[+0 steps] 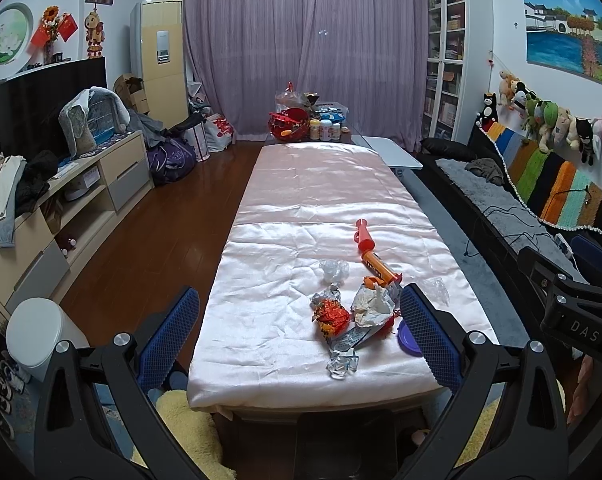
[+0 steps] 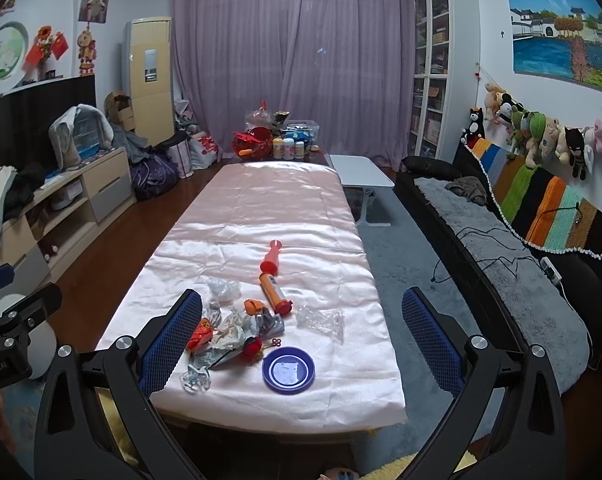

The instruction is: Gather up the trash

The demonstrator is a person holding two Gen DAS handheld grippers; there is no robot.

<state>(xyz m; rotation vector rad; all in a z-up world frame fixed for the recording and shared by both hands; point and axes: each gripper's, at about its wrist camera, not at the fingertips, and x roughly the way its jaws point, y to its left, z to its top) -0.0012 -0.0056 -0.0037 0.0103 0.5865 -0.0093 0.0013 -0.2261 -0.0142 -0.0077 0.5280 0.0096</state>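
Note:
A pile of trash lies near the front of the long table (image 1: 301, 184) with its pink satin cloth: a crumpled red-orange wrapper (image 1: 332, 316), crumpled white paper (image 1: 371, 304), a foil scrap (image 1: 343, 364) and clear plastic pieces (image 1: 333, 270). The pile shows in the right wrist view too, with the white paper (image 2: 231, 330) in it. A blue plate (image 2: 288, 369) sits at the front. A red-orange toy tube (image 2: 272, 276) lies behind the pile. My left gripper (image 1: 299, 332) is open and empty above the table's front. My right gripper (image 2: 301, 336) is open and empty.
A white bin (image 1: 41, 332) stands on the floor at the left. A TV cabinet (image 1: 101, 184) lines the left wall, a black sofa (image 2: 501, 240) the right. Jars and a red basket (image 2: 257, 142) crowd the table's far end. A white side table (image 2: 361, 172) stands beside it.

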